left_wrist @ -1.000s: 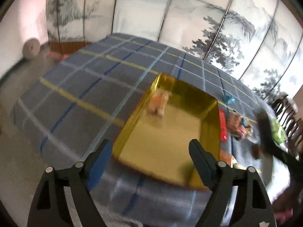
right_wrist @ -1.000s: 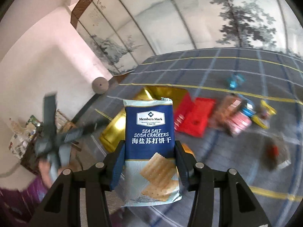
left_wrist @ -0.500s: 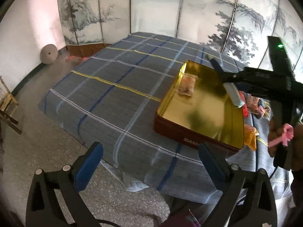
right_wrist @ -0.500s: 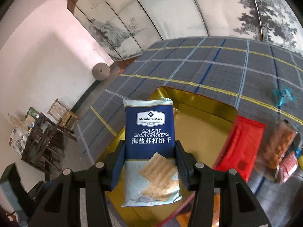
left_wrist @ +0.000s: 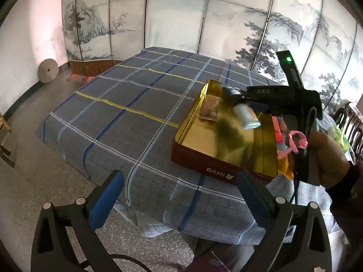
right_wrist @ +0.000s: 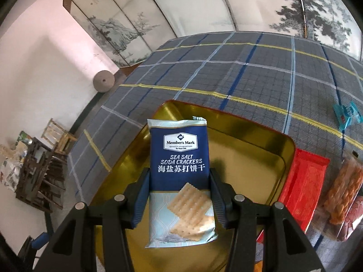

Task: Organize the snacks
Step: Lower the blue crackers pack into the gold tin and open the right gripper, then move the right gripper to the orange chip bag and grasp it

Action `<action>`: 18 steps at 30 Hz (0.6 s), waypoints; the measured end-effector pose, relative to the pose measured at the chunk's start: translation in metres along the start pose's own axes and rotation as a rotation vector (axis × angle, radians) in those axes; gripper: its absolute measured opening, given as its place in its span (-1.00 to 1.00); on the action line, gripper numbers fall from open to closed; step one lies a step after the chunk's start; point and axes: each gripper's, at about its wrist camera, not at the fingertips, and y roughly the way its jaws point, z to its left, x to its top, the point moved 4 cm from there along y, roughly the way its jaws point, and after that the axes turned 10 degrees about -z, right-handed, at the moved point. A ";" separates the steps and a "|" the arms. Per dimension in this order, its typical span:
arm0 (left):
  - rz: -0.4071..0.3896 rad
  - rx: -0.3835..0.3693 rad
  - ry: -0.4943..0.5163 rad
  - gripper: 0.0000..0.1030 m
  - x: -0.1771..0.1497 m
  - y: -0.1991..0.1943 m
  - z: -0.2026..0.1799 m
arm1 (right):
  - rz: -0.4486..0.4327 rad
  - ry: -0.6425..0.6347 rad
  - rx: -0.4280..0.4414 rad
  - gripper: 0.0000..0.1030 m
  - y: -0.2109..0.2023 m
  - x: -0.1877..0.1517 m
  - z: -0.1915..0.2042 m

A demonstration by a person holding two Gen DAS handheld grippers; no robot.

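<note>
A blue and white pack of sea salt soda crackers (right_wrist: 179, 158) stands upright between the pads of my right gripper (right_wrist: 180, 174). The pads still touch its sides while the jaws begin opening. It hangs low over the gold tin (right_wrist: 249, 154), which has red outer walls and sits on the checked tablecloth. In the left wrist view the same pack (left_wrist: 247, 119) hovers over the tin (left_wrist: 204, 140), carried by a hand (left_wrist: 326, 154). A small orange snack packet (left_wrist: 209, 110) lies at the tin's far end. My left gripper (left_wrist: 179, 179) is open and empty, off the table's near edge.
Right of the tin lie a red pack (right_wrist: 301, 181), a clear bag of orange snacks (right_wrist: 342, 192) and a teal sweet (right_wrist: 347, 114). Wooden chairs (right_wrist: 40, 170) and a round stone disc (right_wrist: 103, 80) stand on the floor to the left. A painted screen is behind.
The right gripper carried the cracker pack from beside the tin to low over its inside. The left gripper opened wider and drew back from over the tin to beyond the table edge.
</note>
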 end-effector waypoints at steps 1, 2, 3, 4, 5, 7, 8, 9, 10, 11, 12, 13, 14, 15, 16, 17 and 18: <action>-0.006 -0.001 0.007 0.91 0.000 -0.001 -0.001 | -0.004 0.009 -0.005 0.02 0.000 0.001 -0.002; -0.015 0.001 0.018 0.91 0.001 -0.003 -0.003 | -0.009 0.020 -0.004 0.02 0.001 0.004 -0.004; -0.020 0.005 0.027 0.91 0.001 -0.004 -0.004 | -0.013 0.033 0.003 0.02 0.001 0.005 -0.006; -0.023 0.009 0.036 0.91 0.002 -0.006 -0.006 | -0.019 0.039 0.018 0.02 -0.003 0.007 -0.008; -0.024 0.007 0.041 0.91 0.002 -0.006 -0.007 | -0.027 0.035 0.023 0.03 -0.007 0.008 -0.008; -0.024 -0.002 0.048 0.92 0.003 -0.007 -0.008 | -0.060 0.008 0.044 0.03 -0.028 0.008 -0.010; -0.031 -0.006 0.049 0.92 0.004 -0.009 -0.008 | -0.077 0.000 0.076 0.03 -0.041 0.006 -0.011; -0.036 -0.007 0.049 0.92 0.004 -0.010 -0.008 | -0.094 -0.018 0.117 0.05 -0.060 0.000 -0.014; -0.042 -0.010 0.050 0.92 0.003 -0.012 -0.008 | -0.095 -0.050 0.139 0.08 -0.076 -0.008 -0.017; -0.044 -0.018 0.052 0.92 0.003 -0.012 -0.009 | -0.085 -0.088 0.151 0.15 -0.089 -0.017 -0.021; -0.042 -0.027 0.057 0.92 0.002 -0.012 -0.011 | -0.070 -0.147 0.141 0.21 -0.103 -0.029 -0.025; -0.040 -0.036 0.062 0.92 0.001 -0.012 -0.013 | -0.060 -0.230 0.087 0.23 -0.119 -0.046 -0.031; -0.038 -0.044 0.070 0.92 -0.001 -0.011 -0.016 | -0.054 -0.264 0.063 0.28 -0.127 -0.054 -0.035; -0.033 -0.051 0.081 0.92 -0.002 -0.010 -0.022 | -0.034 -0.292 0.049 0.28 -0.135 -0.067 -0.042; -0.027 -0.058 0.092 0.92 -0.004 -0.010 -0.028 | -0.013 -0.296 0.049 0.28 -0.139 -0.076 -0.047; -0.019 -0.068 0.107 0.92 -0.005 -0.010 -0.035 | 0.008 -0.308 0.044 0.28 -0.141 -0.084 -0.049; -0.013 -0.075 0.119 0.92 -0.006 -0.010 -0.041 | 0.016 -0.324 0.038 0.30 -0.142 -0.088 -0.049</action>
